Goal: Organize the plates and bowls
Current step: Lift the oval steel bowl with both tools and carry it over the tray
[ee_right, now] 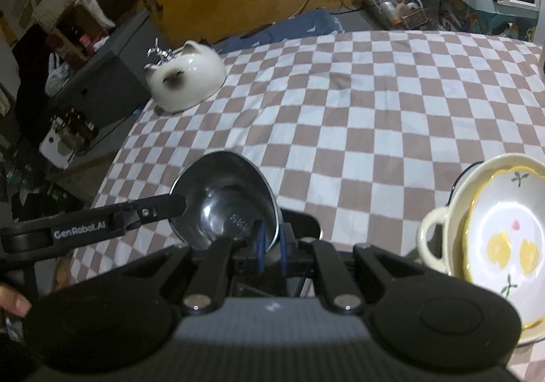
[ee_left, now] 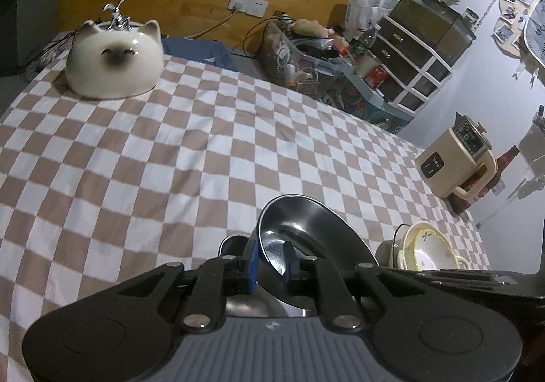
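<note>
A shiny steel bowl (ee_left: 306, 228) (ee_right: 224, 198) hangs tilted above the checkered tablecloth (ee_left: 170, 143), held by both grippers. My left gripper (ee_left: 269, 262) is shut on its near rim between the blue pads. In the right wrist view the left gripper's fingers (ee_right: 160, 208) reach in from the left onto the bowl's rim. My right gripper (ee_right: 270, 252) is shut on the opposite rim. To the right stands a stack of cream ceramic dishes (ee_left: 425, 245): a handled yellow bowl (ee_right: 432, 235) with a flower-painted plate (ee_right: 504, 239) in it.
A white cat-shaped ceramic fountain (ee_left: 114, 58) (ee_right: 187, 78) stands at the table's far left corner. A beige kettle (ee_left: 456, 160) and a bottle sit at the right edge. Cluttered shelves and drawers (ee_left: 408, 51) lie beyond the table. The cloth's left edge (ee_right: 112, 170) drops to the floor.
</note>
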`<state>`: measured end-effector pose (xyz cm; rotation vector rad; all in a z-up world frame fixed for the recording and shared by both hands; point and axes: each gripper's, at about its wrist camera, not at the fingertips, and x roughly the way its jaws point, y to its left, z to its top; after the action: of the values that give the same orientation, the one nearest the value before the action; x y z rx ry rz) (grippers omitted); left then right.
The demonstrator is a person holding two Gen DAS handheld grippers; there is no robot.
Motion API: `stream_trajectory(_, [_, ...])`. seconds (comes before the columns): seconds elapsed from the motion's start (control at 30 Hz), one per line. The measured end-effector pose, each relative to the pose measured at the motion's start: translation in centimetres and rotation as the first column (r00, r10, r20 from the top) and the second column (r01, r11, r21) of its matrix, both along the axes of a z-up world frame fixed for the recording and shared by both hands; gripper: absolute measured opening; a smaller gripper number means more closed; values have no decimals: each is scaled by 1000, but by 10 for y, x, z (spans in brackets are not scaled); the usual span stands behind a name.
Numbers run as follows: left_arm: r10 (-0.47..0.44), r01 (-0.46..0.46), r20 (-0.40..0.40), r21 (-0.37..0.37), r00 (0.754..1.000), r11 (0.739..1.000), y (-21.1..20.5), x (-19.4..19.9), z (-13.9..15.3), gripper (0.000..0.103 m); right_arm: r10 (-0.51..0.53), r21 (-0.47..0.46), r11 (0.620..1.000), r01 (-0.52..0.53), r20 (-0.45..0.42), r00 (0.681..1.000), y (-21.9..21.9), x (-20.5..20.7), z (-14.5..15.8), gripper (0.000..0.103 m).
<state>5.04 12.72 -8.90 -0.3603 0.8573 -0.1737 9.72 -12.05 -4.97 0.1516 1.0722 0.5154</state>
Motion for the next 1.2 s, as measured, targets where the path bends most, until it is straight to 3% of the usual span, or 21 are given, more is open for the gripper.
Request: stream_trajectory(1.2, [-18,25,-154,41,988,999,0,26,-48,18,130,-73,986,-152,-241,962,35,32,-64,12])
